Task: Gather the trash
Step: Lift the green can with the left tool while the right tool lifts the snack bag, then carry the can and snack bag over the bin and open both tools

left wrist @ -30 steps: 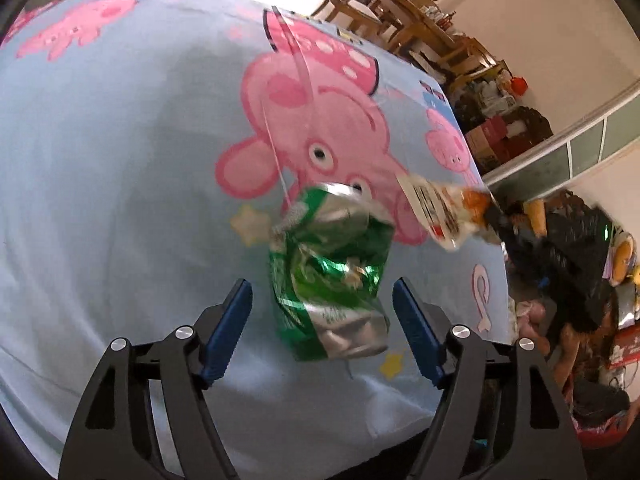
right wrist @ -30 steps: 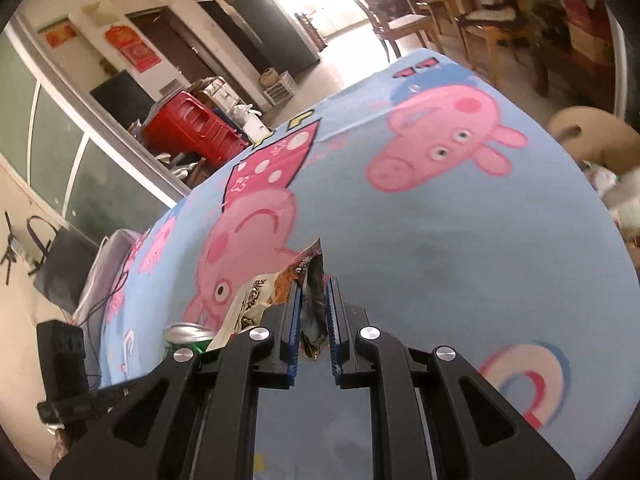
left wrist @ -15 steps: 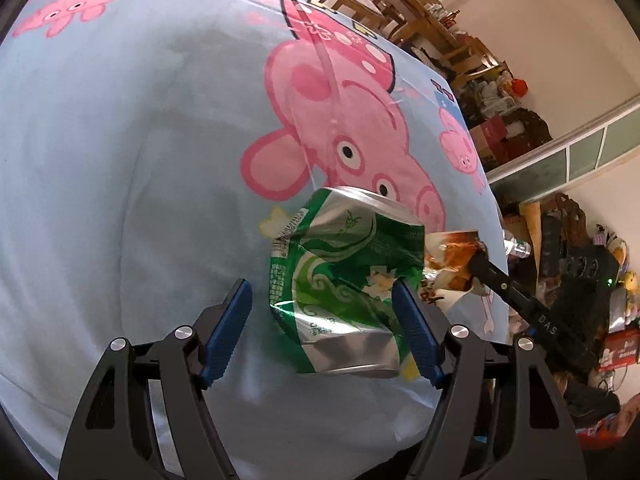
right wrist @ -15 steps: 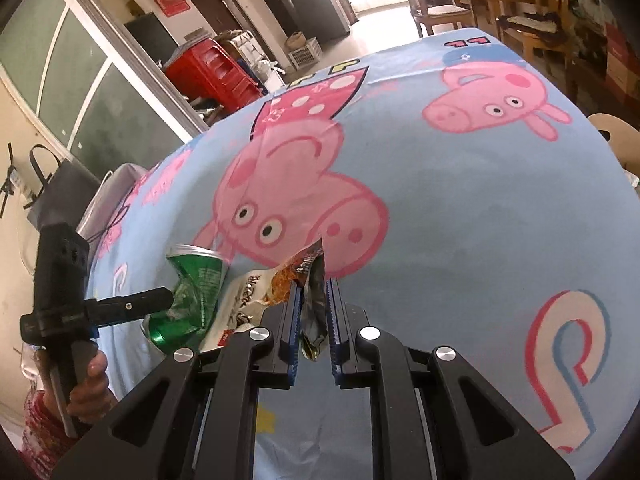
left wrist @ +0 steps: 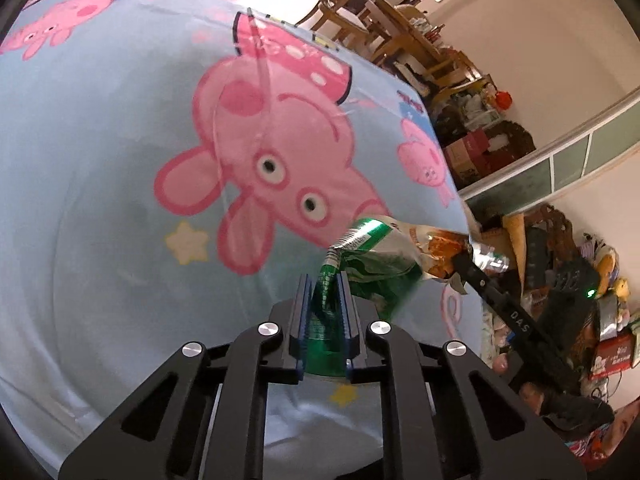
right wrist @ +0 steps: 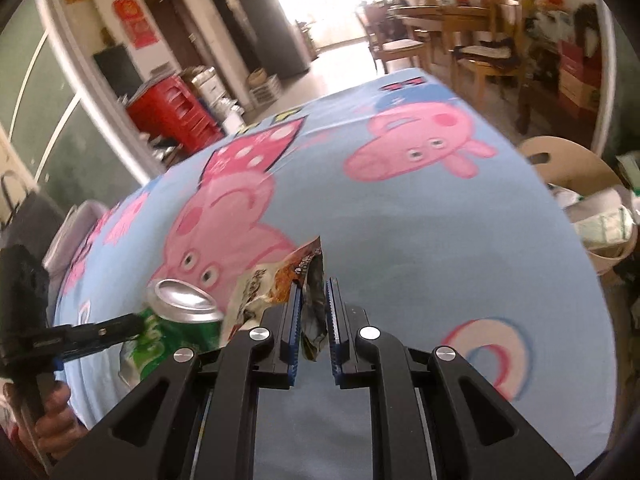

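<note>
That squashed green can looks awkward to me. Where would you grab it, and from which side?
Probably at the flattened lower body of the crushed green can, coming from its base end, as the left tool does here. The dented wall is thin enough to fit between the fingers, while the round silver top stays wide and would likely slip.
</note>
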{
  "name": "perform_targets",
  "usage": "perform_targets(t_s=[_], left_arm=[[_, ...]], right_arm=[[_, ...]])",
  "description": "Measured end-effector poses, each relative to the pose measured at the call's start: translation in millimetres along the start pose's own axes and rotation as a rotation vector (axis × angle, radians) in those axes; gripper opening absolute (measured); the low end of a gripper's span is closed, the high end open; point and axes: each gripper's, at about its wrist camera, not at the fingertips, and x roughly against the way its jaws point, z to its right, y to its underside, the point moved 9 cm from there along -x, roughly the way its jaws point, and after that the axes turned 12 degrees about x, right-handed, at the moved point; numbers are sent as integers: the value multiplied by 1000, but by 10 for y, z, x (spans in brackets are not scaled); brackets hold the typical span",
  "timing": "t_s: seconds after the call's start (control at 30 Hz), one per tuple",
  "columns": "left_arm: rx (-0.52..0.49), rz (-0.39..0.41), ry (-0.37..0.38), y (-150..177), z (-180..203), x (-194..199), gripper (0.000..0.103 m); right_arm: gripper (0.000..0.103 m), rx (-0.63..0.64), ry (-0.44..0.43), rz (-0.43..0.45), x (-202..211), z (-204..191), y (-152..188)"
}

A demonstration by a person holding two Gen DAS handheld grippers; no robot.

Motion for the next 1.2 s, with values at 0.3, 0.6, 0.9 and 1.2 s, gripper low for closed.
perform_targets(t_s=[0.3, 0.6, 0.9, 1.2], left_arm=[[-57, -8, -2, -156, 510, -175, 10], [-134, -71, 34, -260, 1295, -718, 10], [-244, -189, 37, -241, 2291, -1749, 10], [-340, -263, -18, -63, 3151, -2717, 26]], right_arm=[[11, -102, 60, 62, 211, 787, -106], [11, -165, 222, 184, 668, 1784, -422], [11, -230, 409, 171, 736, 2955, -477], [48, -196, 450, 108, 487, 3291, -473]])
